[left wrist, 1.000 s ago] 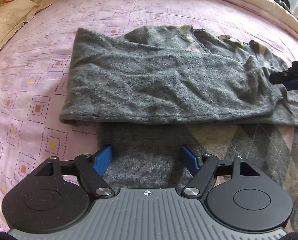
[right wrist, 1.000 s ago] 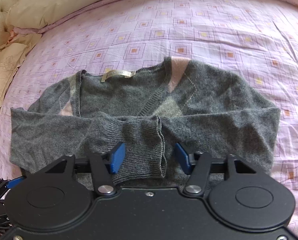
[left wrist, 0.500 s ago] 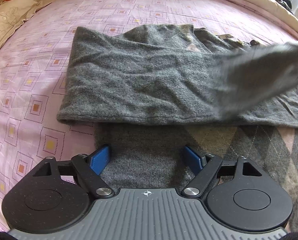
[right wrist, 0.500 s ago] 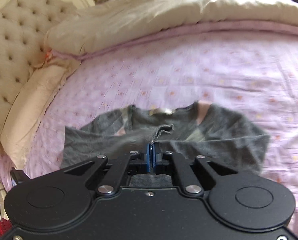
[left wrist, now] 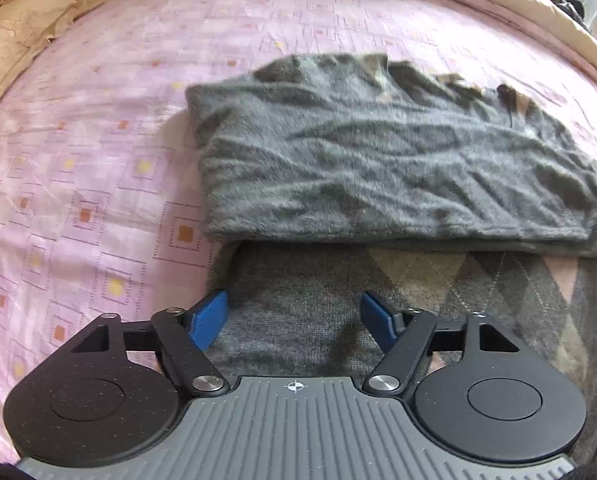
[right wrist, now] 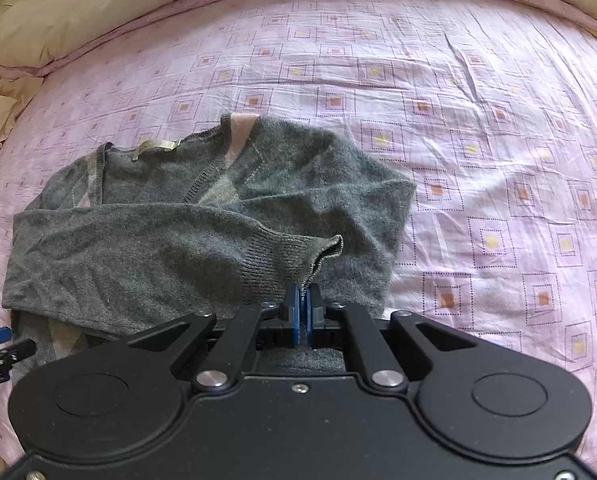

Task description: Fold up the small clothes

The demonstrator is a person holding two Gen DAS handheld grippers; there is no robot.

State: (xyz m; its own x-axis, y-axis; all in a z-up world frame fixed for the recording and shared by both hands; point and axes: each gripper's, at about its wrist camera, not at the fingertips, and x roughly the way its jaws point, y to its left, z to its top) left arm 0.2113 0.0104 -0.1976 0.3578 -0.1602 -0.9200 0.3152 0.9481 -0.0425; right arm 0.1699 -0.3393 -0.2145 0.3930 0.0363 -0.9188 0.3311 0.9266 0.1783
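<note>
Since a second ago the right hand-held gripper [right wrist: 303, 312] has pinched the sleeve cuff [right wrist: 298, 256] and drawn the sleeve across the gray sweater [right wrist: 186, 216] on the bed [right wrist: 478, 120], apparently to fold it. The left hand-held gripper [left wrist: 294, 318], spread but just narrowing, grips nothing over the hem.

The sweater [left wrist: 378, 168] is motion-blurred and cut off at the left wrist view's right edge, while the folded-over sleeve [right wrist: 170, 248] hides its front beneath.
</note>
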